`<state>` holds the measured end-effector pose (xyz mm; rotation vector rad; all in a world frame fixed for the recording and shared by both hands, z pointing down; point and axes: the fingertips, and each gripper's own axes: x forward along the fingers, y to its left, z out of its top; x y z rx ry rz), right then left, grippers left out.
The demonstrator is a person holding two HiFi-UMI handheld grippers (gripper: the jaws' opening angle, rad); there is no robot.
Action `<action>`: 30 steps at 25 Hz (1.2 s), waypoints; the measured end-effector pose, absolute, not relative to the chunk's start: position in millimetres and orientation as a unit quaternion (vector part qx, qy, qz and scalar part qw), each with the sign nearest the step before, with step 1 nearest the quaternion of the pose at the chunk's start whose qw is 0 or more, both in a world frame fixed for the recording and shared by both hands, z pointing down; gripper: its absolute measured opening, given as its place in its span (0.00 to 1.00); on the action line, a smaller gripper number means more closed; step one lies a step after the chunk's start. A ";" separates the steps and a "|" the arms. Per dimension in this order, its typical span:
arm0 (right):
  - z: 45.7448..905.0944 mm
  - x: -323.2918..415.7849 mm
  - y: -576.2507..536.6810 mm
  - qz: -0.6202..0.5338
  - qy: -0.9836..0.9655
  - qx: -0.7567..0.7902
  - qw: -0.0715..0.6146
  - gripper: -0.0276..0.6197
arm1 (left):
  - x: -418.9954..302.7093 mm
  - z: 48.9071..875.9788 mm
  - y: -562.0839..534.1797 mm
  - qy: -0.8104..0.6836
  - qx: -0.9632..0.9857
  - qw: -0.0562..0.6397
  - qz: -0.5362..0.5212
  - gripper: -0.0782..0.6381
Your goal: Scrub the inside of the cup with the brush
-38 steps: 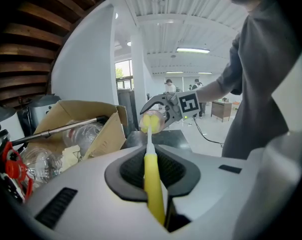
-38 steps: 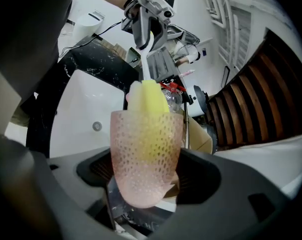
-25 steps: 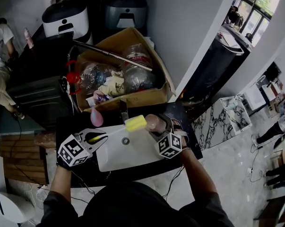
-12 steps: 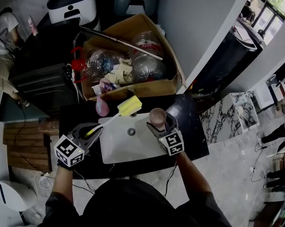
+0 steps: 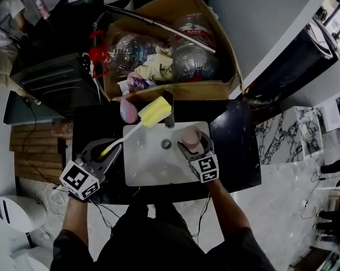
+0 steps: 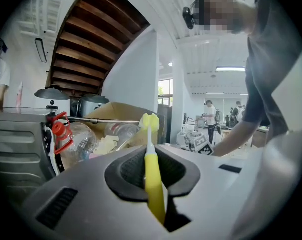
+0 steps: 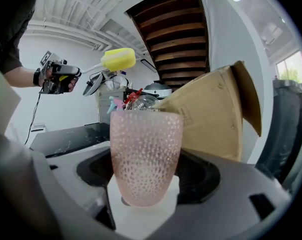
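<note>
My left gripper [image 5: 105, 153] is shut on the yellow handle of the brush [image 5: 135, 129], whose yellow sponge head [image 5: 154, 111] points up and to the right over the sink's far edge. In the left gripper view the brush [image 6: 150, 164] runs straight out between the jaws. My right gripper [image 5: 191, 148] is shut on a pink dimpled cup [image 5: 190, 136], held upright over the right side of the white sink [image 5: 150, 168]. The cup [image 7: 145, 155] fills the middle of the right gripper view, with the sponge head [image 7: 118, 59] up at the left, apart from it.
A dark faucet [image 5: 168, 110] stands at the sink's far rim, with the drain [image 5: 166, 144] below it. A pink object [image 5: 128, 111] lies on the black counter [image 5: 237, 145] left of the faucet. Behind is a cardboard box [image 5: 170, 49] full of plastic bottles.
The head view has shifted, so both grippers sit lower in the frame. The cup is further over the sink. The brush head has stayed above and left of the cup.
</note>
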<state>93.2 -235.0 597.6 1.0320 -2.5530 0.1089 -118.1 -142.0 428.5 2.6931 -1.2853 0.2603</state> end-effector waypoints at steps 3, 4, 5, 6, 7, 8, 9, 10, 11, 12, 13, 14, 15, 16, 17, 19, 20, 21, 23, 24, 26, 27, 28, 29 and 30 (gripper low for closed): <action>630.2 87.8 -234.6 0.055 -0.911 0.357 0.200 0.60 | -120.8 437.2 -142.3 -0.445 0.888 0.076 0.083 0.16; 639.6 85.1 -234.2 0.059 -0.912 0.352 0.203 0.60 | -121.1 440.5 -142.4 -0.450 0.886 0.076 0.081 0.16; 647.8 81.9 -233.6 0.063 -0.913 0.347 0.206 0.60 | -120.9 444.0 -142.4 -0.455 0.884 0.077 0.080 0.16; 655.6 78.5 -233.2 0.065 -0.914 0.341 0.210 0.60 | -120.3 447.7 -142.3 -0.458 0.882 0.078 0.079 0.16; 663.1 75.0 -233.5 0.066 -0.915 0.337 0.213 0.60 | -119.4 451.7 -142.2 -0.459 0.881 0.080 0.079 0.16; 670.2 71.2 -234.4 0.066 -0.916 0.333 0.215 0.60 | -118.4 455.7 -142.2 -0.460 0.881 0.081 0.079 0.16; 677.3 66.9 -235.6 0.067 -0.917 0.328 0.216 0.60 | -117.5 459.5 -142.1 -0.461 0.880 0.083 0.080 0.16; 684.4 62.2 -236.9 0.069 -0.918 0.323 0.218 0.60 | -117.0 463.1 -141.9 -0.461 0.880 0.084 0.080 0.16; 691.9 57.3 -238.2 0.070 -0.920 0.318 0.219 0.60 | -117.0 466.3 -141.6 -0.462 0.879 0.086 0.079 0.16; 699.5 52.4 -239.6 0.071 -0.921 0.313 0.221 0.60 | -117.4 469.2 -141.4 -0.464 0.878 0.087 0.079 0.16; 707.2 47.5 -241.1 0.072 -0.922 0.307 0.224 0.60 | -118.1 471.8 -141.0 -0.465 0.877 0.088 0.079 0.16; 714.7 42.7 -242.6 0.074 -0.923 0.302 0.227 0.60 | -119.2 474.3 -140.5 -0.467 0.876 0.089 0.079 0.16; 721.9 38.1 -244.0 0.076 -0.923 0.298 0.230 0.60 | -120.4 476.7 -139.7 -0.469 0.875 0.090 0.079 0.16; 728.9 33.9 -245.3 0.080 -0.923 0.295 0.233 0.60 | -121.8 478.8 -138.7 -0.471 0.874 0.091 0.079 0.16; 735.5 30.0 -246.6 0.084 -0.923 0.292 0.235 0.60 | -123.5 480.8 -137.5 -0.473 0.873 0.092 0.079 0.16; 748.3 22.7 -248.6 0.091 -0.923 0.288 0.239 0.60 | -127.0 484.6 -134.8 -0.476 0.871 0.093 0.080 0.16; 754.1 19.5 -249.4 0.093 -0.922 0.286 0.242 0.60 | -128.8 486.3 -133.4 -0.477 0.870 0.094 0.081 0.16; 759.4 16.5 -250.1 0.094 -0.922 0.285 0.245 0.60 | -130.6 487.9 -132.0 -0.479 0.869 0.095 0.082 0.16; 769.3 10.9 -250.9 0.096 -0.921 0.282 0.250 0.60 | -133.7 490.8 -129.6 -0.480 0.868 0.097 0.084 0.16; 774.7 8.8 -251.2 0.098 -0.921 0.280 0.252 0.60 | -134.9 492.2 -128.9 -0.480 0.867 0.098 0.085 0.16; 786.1 5.6 -251.7 0.100 -0.920 0.278 0.256 0.60 | -135.9 495.2 -128.3 -0.479 0.868 0.099 0.088 0.16; 791.0 4.7 -251.8 0.102 -0.919 0.277 0.259 0.60 | -135.9 496.6 -128.4 -0.478 0.868 0.100 0.089 0.16; 795.7 4.0 -251.7 0.104 -0.918 0.276 0.264 0.60 | -135.6 498.1 -128.4 -0.477 0.868 0.100 0.090 0.16; 800.4 3.3 -251.7 0.105 -0.917 0.275 0.267 0.60 | -135.2 499.6 -128.5 -0.476 0.869 0.101 0.090 0.16; 805.0 2.7 -252.0 0.106 -0.917 0.275 0.269 0.60 | -134.7 501.2 -128.7 -0.474 0.870 0.103 0.091 0.16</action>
